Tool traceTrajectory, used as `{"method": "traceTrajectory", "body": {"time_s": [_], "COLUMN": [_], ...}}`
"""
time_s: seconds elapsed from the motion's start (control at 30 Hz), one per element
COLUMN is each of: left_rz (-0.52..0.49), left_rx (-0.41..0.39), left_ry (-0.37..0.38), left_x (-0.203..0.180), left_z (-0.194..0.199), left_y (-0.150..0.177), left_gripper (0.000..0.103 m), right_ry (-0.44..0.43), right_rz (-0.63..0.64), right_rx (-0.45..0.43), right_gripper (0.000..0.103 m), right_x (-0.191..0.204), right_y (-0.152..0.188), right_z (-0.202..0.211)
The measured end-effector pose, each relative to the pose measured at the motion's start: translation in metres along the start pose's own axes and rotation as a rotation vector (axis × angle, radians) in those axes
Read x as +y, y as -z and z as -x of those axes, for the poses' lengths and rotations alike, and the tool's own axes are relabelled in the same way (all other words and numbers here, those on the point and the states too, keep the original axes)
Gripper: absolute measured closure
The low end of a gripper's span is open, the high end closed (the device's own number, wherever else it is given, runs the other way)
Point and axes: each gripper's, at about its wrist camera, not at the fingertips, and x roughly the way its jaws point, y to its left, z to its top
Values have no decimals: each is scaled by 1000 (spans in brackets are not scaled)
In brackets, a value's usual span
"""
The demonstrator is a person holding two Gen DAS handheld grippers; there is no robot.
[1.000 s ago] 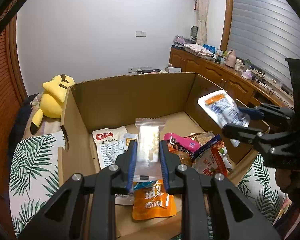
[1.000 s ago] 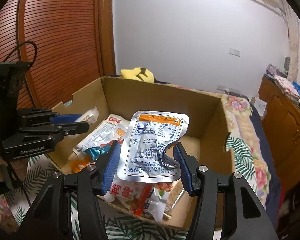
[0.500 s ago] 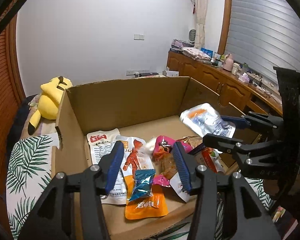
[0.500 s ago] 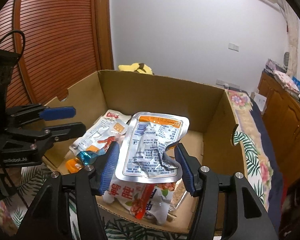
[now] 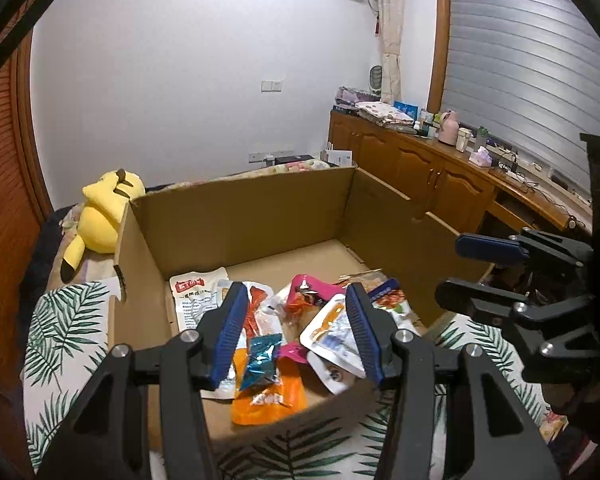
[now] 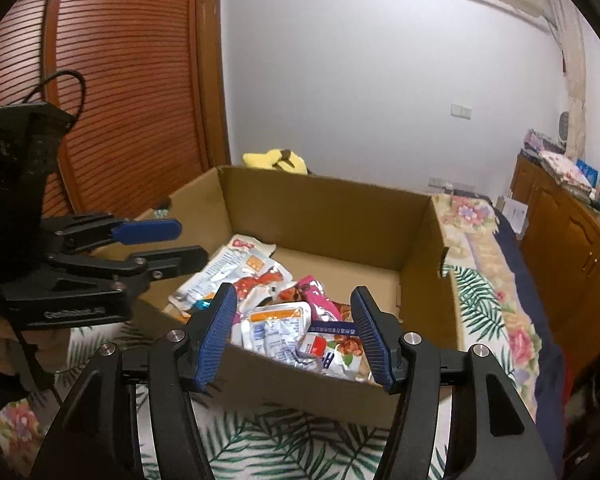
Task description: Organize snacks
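Both packets dropped; jaws empty.

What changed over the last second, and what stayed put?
Both grippers let go: the left gripper dropped its clear packet, the right gripper its silver pouch, which now lies in the cardboard box. Both stand open and empty. The box and yellow plush stayed.
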Motion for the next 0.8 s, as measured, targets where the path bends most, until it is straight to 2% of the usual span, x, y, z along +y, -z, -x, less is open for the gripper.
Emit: {"method": "traceTrajectory", "body": {"time_s": [0.2, 0.23, 0.33, 0.4, 0.47, 0.5, 0.53, 0.7, 0.8], "left_rz": [-30, -32, -35, -37, -31, -23, -13, -1, 11], "left_rx": [-24, -30, -48, -79, -112, -122, -129, -170, -168], "left_ry": [-15, -17, -28, -49, -72, -81, -88, -162, -215], "left_x": [-20, -23, -31, -36, -39, -39, -39, -43, -47], "left_z": [32, 39, 55, 69, 81, 86, 91, 108, 111], "left_y": [-2, -2, -2, 1, 3, 3, 4, 10, 19], "left_gripper": [51, 50, 35, 10, 3, 3, 3, 0, 0], "right_ry": [13, 16, 48, 59, 70, 73, 73, 99, 116], "right_rz": [-4, -4, -11, -27, -51, -59, -63, -98, -113], "right_rx": [-45, -50, -76, -91, -103, -106, -115, -149, -172], "right_gripper": [42, 39, 24, 15, 10, 8, 1, 0, 0], "right_x": [9, 10, 14, 15, 13, 12, 12, 12, 15], "right_y": [-1, -1, 3, 6, 9, 11, 12, 19, 27], "right_z": [39, 44, 60, 69, 79, 82, 85, 100, 111]}}
